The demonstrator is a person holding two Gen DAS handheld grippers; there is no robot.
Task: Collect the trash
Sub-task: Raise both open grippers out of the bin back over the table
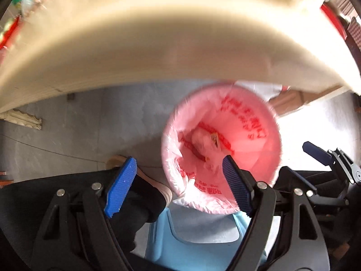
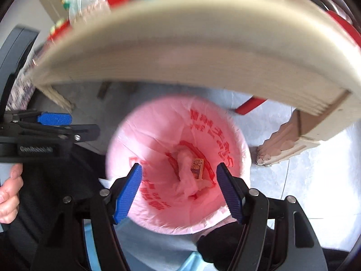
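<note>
A round bin [image 1: 222, 149] lined with a thin, crinkled pink bag [image 2: 158, 135] printed in red stood on the grey floor [image 1: 79, 124], under the thick cream edge of the table [image 1: 158, 45]. At the bag's bottom lay the trash [image 2: 191, 171]: a soft pale wad and a small printed wrapper. Both grippers had ribbed blue pads.

The right view alone showed a bare hand [image 2: 9, 194] holding the left gripper [image 2: 56, 124] from the side; the left view alone showed a tan shoe [image 1: 144, 176] and a light blue stool [image 1: 191, 237].

The left gripper [image 1: 178, 185] hung released beside the bin's rim, holding nothing. The right gripper [image 2: 179, 189] hovered released directly above the bin, empty too.
</note>
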